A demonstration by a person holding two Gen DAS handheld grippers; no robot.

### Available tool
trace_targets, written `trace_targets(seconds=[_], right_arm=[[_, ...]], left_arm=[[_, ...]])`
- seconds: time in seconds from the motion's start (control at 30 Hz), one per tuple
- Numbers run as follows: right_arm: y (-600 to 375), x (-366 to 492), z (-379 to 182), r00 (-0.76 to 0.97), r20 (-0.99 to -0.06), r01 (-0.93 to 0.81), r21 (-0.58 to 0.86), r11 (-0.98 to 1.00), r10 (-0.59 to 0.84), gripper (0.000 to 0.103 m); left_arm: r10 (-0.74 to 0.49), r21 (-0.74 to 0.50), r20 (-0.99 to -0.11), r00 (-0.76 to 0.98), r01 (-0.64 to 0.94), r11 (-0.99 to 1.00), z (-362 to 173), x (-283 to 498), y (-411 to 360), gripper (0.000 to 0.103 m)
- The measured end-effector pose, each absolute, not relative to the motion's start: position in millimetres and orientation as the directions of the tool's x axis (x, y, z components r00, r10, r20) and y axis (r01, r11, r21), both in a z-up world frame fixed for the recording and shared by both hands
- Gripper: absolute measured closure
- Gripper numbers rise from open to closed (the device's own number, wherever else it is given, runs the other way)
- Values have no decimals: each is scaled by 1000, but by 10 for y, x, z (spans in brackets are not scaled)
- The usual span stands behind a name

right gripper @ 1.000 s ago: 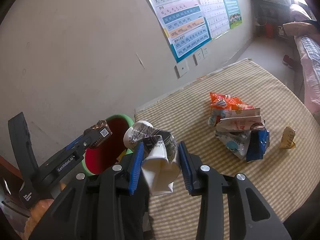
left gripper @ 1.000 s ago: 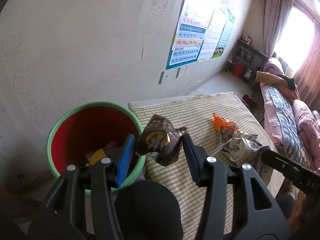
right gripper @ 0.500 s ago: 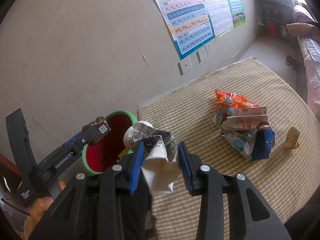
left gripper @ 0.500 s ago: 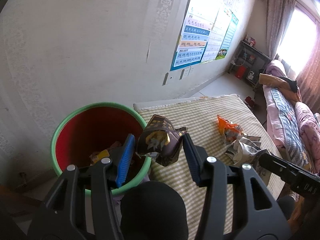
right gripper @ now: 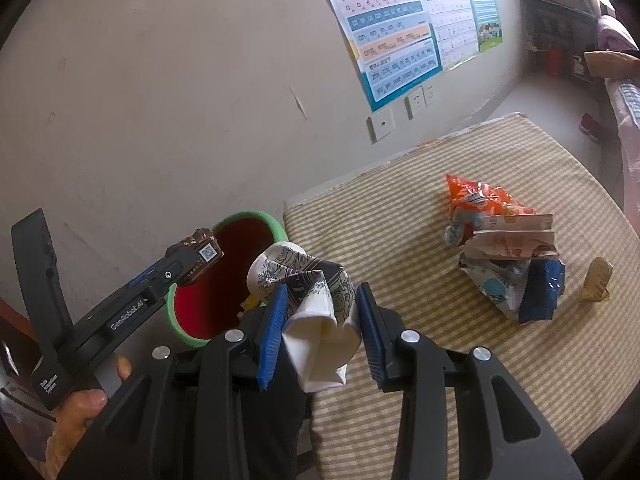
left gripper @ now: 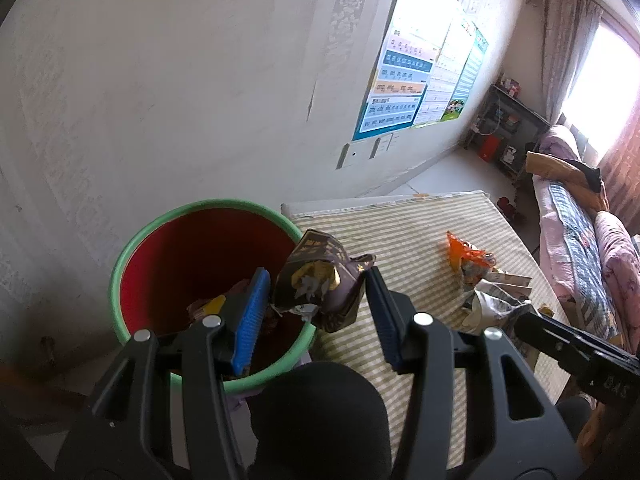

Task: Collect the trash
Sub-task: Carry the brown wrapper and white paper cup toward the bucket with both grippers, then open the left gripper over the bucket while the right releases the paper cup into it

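Note:
My left gripper [left gripper: 316, 300] is shut on a crumpled dark brown wrapper [left gripper: 320, 280], held over the right rim of a red bin with a green rim [left gripper: 132, 240]. Some scraps lie at the bin's bottom. My right gripper [right gripper: 320, 320] is shut on a crushed white paper cup with black print [right gripper: 316, 300], above the left edge of the striped table [right gripper: 400, 216], just right of the bin [right gripper: 224, 280]. The left gripper's body [right gripper: 132, 304] shows at the left of the right wrist view, in a hand. A heap of wrappers [right gripper: 504, 248] lies on the table.
An orange snack bag [left gripper: 466, 256] tops the heap, with a blue wrapper [right gripper: 540, 296] and a small yellow wrapper [right gripper: 598, 280] beside it. The bin stands against a white wall with posters [right gripper: 400, 32]. A bed [left gripper: 592, 248] and a shelf [left gripper: 508, 132] are at the far right.
Both grippers have drifted a little left toward the bin, each with its trash still in the jaws. The bin now sits more centred in the left wrist view.

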State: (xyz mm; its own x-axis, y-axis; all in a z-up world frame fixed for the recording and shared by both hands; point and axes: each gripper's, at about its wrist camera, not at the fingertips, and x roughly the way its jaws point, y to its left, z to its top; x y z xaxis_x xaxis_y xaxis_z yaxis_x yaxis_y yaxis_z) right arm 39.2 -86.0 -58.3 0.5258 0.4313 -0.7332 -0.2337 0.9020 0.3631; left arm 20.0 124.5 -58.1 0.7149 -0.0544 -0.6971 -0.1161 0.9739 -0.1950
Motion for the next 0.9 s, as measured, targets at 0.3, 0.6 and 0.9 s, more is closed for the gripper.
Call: trace_targets(seconds=[0.3, 0.6, 0.9], right_arm=[[-775, 437, -633, 509, -745, -240, 358, 902, 431, 68], [-650, 472, -712, 482, -757, -256, 359, 897, 441, 68], [-467, 569, -747, 472, -757, -287, 353, 891, 452, 68]], left_arm=[[-50, -203, -708, 704, -135, 970, -644, 219, 1353, 55], [-37, -204, -722, 691, -160, 966, -715, 237, 1443, 55], [-13, -203, -735, 678, -202, 958, -798, 247, 1603, 55]])
